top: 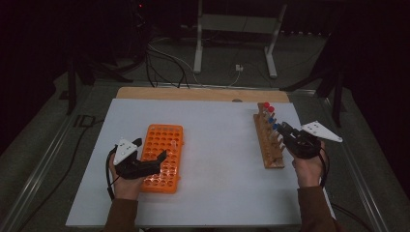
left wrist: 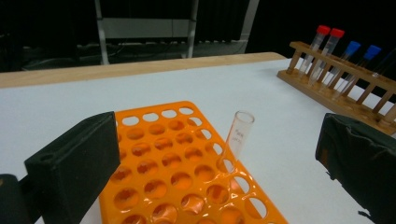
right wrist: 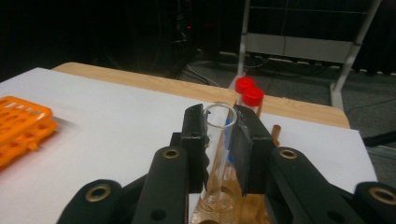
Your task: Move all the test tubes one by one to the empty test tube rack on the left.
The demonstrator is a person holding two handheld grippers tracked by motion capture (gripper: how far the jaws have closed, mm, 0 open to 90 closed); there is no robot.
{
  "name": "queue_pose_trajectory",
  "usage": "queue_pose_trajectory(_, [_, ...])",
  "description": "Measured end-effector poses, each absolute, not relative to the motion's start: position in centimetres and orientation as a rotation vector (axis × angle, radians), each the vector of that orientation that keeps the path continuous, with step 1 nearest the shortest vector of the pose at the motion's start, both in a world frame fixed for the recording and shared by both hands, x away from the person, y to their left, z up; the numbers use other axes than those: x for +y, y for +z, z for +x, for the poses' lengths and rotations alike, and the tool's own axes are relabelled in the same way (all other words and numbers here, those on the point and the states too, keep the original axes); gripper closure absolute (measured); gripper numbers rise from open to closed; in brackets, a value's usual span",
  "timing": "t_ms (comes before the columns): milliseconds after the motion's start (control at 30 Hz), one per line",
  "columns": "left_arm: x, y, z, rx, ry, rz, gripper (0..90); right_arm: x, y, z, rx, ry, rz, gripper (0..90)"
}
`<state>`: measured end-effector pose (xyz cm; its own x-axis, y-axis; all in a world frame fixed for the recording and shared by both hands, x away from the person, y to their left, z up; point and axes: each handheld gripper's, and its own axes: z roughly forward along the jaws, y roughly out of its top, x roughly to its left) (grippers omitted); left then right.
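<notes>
The right hand-held gripper (right wrist: 219, 140) pinches a clear, uncapped glass tube (right wrist: 217, 154) between its flat black pads, the tube apparently sitting low in the slotted wooden rack (top: 269, 141) beside red- and blue-capped tubes, probably so it lifts straight out. The left hand-held gripper (left wrist: 219, 163) is spread wide over the glossy orange plastic rack (left wrist: 182, 168) on the white tabletop (top: 217, 159), likely steadying it, where another open tube (left wrist: 237, 140) leans in an edge hole.

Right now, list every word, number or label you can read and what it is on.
Nothing is legible.
Clear test tube in the orange rack: faint white print, too small and blurred to read.
Floor left of the white table: pale marks, blurred.
</notes>
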<state>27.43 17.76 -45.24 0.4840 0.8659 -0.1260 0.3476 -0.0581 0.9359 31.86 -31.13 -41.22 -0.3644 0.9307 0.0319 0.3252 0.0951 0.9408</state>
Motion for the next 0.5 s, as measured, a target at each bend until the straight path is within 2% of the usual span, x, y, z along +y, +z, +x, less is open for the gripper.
queue_pose_trajectory(500, [14.9, -44.0, 27.4, 0.976, 0.602, 1.662, 0.5, -28.6, -41.1, 31.5, 1.856, 1.335, 1.174, 76.6])
